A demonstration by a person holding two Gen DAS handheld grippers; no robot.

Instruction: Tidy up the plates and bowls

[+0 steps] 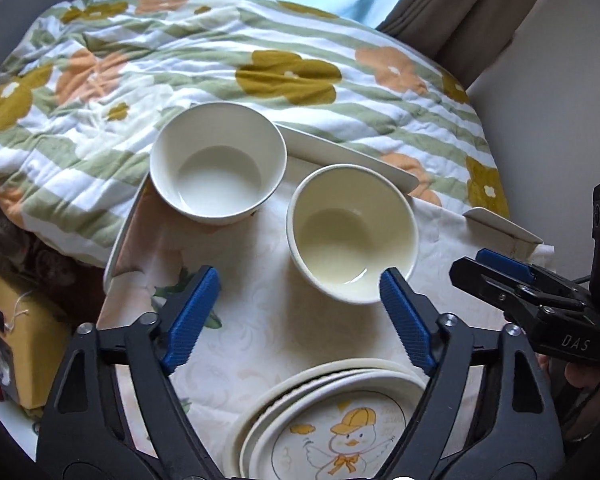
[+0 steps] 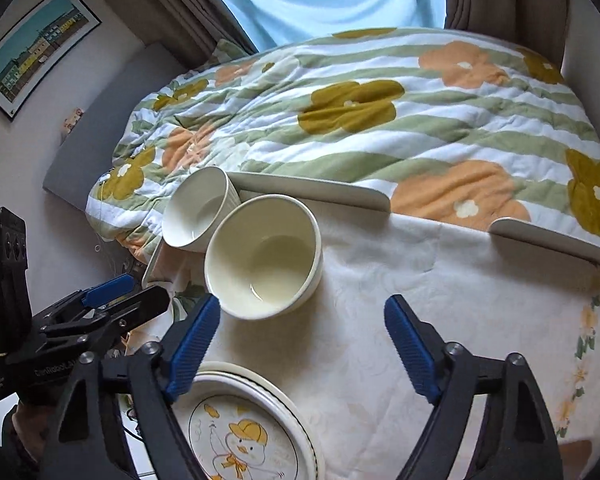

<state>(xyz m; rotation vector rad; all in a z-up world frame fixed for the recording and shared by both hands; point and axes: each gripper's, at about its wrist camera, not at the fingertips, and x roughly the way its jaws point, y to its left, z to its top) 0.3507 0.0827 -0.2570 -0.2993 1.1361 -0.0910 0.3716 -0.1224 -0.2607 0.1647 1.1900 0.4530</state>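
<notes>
Two empty bowls stand on a cloth-covered table. The white bowl (image 1: 218, 162) (image 2: 198, 208) is far left; the cream bowl (image 1: 352, 236) (image 2: 264, 256) is nearer. A stack of plates (image 1: 328, 420) (image 2: 244, 428), the top one printed with a duck, lies at the near edge. My left gripper (image 1: 300, 300) is open and empty above the plates, its right fingertip (image 1: 392, 284) at the cream bowl's near rim. My right gripper (image 2: 302, 316) is open and empty, right of the cream bowl. Each gripper also shows from the side in the other's view: the right one (image 1: 496, 276) and the left one (image 2: 128, 296).
A white tray-like table rim (image 1: 340, 150) (image 2: 312, 188) borders the far side. Behind it lies a flowered quilt (image 1: 220, 60) (image 2: 380, 112) on a bed. A yellow box (image 1: 16, 336) sits low left. A framed picture (image 2: 32, 52) hangs on the wall.
</notes>
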